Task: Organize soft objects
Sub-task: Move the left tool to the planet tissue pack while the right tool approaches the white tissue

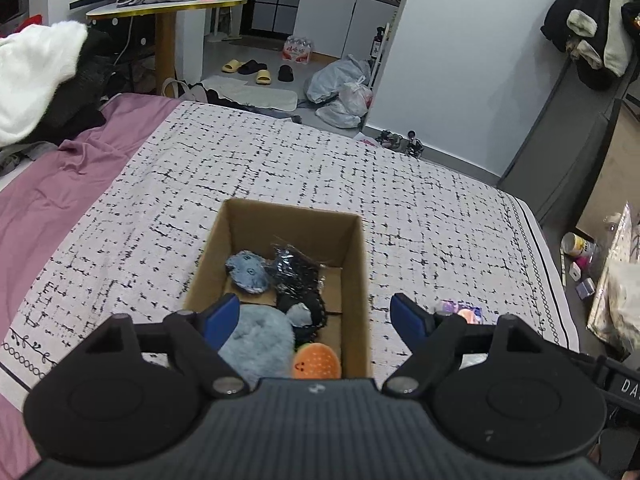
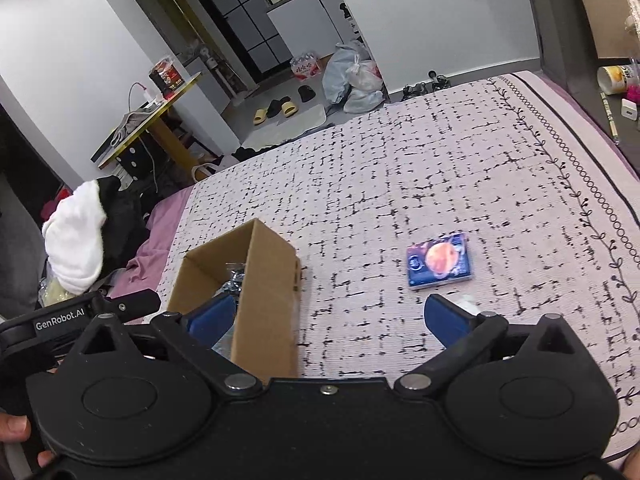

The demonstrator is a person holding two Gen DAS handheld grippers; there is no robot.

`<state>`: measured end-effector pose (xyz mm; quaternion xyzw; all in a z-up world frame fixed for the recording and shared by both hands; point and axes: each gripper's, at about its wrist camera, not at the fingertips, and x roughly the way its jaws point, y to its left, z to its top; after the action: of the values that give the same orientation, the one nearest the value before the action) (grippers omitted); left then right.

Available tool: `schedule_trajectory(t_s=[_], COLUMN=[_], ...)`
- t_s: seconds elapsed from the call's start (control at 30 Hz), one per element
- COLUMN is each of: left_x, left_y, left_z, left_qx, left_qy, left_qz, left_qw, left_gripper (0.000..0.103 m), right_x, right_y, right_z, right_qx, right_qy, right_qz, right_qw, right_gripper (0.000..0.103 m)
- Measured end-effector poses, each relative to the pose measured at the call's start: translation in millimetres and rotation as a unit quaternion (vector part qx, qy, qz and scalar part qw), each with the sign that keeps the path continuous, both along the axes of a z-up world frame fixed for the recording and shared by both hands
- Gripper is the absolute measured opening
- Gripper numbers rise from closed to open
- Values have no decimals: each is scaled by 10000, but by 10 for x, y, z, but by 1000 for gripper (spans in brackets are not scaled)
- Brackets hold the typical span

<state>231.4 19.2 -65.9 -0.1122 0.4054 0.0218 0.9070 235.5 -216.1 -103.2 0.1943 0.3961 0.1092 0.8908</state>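
Observation:
An open cardboard box (image 1: 356, 264) stands on the checked bedspread. In it lie a light blue plush (image 1: 258, 340), a denim-blue plush (image 1: 248, 270), a black lacy piece (image 1: 296, 268) and an orange burger-like toy (image 1: 316, 364). My left gripper (image 1: 316, 316) is open and empty, hovering over the box's near end. A blue packet with an orange planet picture (image 2: 438, 260) lies on the bedspread right of the box (image 2: 268, 292); it also shows in the left wrist view (image 1: 462, 312). My right gripper (image 2: 330, 318) is open and empty, above the box's right wall and the bedspread.
A pink sheet (image 1: 60, 184) and a pile of white and black clothes (image 1: 36, 80) lie at the bed's left. The bed's right edge (image 1: 560, 288) drops to a cluttered floor. Slippers (image 1: 256, 70) and plastic bags (image 1: 344, 92) lie beyond the bed's far end.

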Motion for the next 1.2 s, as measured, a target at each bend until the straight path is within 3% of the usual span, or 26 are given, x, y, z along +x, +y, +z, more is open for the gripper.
schedule_trajectory(t_s=[0.37, 0.73, 0.97, 1.1, 1.2], left_x=[38, 129, 232, 314, 372], left_y=[-329, -651, -876, -1005, -1114], left_z=[-74, -174, -300, -408, -484], left_qx=[17, 86, 215, 198, 200], left_qy=[197, 276, 312, 435, 480], left_qz=[-251, -464, -623, -660, -724], left_qw=[9995, 9985, 9973, 9967, 9960], left_gripper=[81, 81, 80, 78, 76], right_x=[3, 120, 212, 305, 356], right_y=[-400, -642, -636, -651, -582], right_z=[-126, -436, -661, -804, -884], right_qx=[22, 9, -378, -191, -450], right_qy=[142, 460, 622, 835, 857], right_qz=[-128, -50, 98, 172, 303], right_qw=[9998, 9989, 9973, 9962, 9948], right_gripper=[102, 103, 92, 87, 85])
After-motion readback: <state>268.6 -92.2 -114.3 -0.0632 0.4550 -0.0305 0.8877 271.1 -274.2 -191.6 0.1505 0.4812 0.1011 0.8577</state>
